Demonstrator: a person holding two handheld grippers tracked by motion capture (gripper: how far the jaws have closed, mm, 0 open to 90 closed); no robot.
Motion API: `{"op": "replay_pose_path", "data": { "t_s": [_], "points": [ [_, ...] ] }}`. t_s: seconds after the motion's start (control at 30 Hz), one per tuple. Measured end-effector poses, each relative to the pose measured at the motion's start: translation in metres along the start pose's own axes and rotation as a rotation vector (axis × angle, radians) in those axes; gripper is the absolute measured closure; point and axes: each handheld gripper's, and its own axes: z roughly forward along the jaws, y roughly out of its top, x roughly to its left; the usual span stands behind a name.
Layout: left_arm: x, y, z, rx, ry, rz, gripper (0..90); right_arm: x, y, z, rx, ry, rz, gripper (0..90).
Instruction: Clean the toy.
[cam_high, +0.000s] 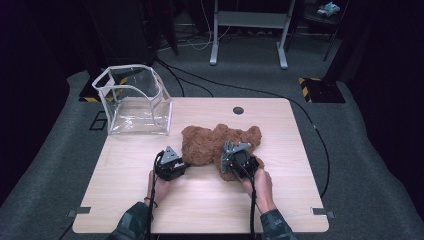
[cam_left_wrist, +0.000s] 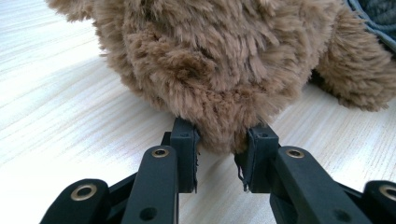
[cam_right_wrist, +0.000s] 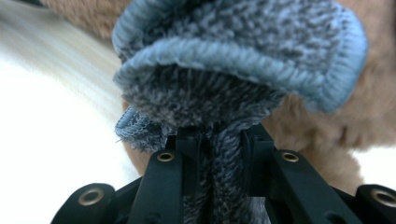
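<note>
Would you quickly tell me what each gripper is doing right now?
Left gripper: closed on a tuft of the brown teddy bear.
Right gripper: closed on the grey knitted cloth lying on the bear.

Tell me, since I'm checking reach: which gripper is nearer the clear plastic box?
Left. The left gripper grips the brown plush toy on the side toward the clear plastic box; the right gripper sits farther away, on the toy's other side.
</note>
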Motion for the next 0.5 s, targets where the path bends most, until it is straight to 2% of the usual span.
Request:
{"op": "replay_pose_path", "data": {
  "t_s": [0.2, 0.33, 0.4, 0.43, 0.5],
  "points": [
    [0.0, 0.0, 0.0, 0.0, 0.002, -0.001, 70.0, 0.001, -0.013, 0.011, 0.12, 0.022, 0.009, 73.8],
    [0.0, 0.0, 0.0, -0.006, 0.006, -0.006, 70.0, 0.002, -0.013, 0.004, 0.107, 0.084, 0.031, 73.3],
    [0.001, 0.0, 0.0, -0.006, 0.003, -0.008, 70.0, 0.001, -0.006, -0.003, 0.044, 0.076, -0.006, 72.9],
    [0.001, 0.0, 0.0, -0.01, 0.005, -0.01, 70.0, 0.002, -0.002, -0.008, 0.019, 0.079, 0.01, 72.7],
    [0.001, 0.0, 0.0, -0.01, 0.005, -0.008, 70.0, 0.004, 0.006, -0.015, -0.022, 0.05, -0.001, 72.5]
  ]
}}
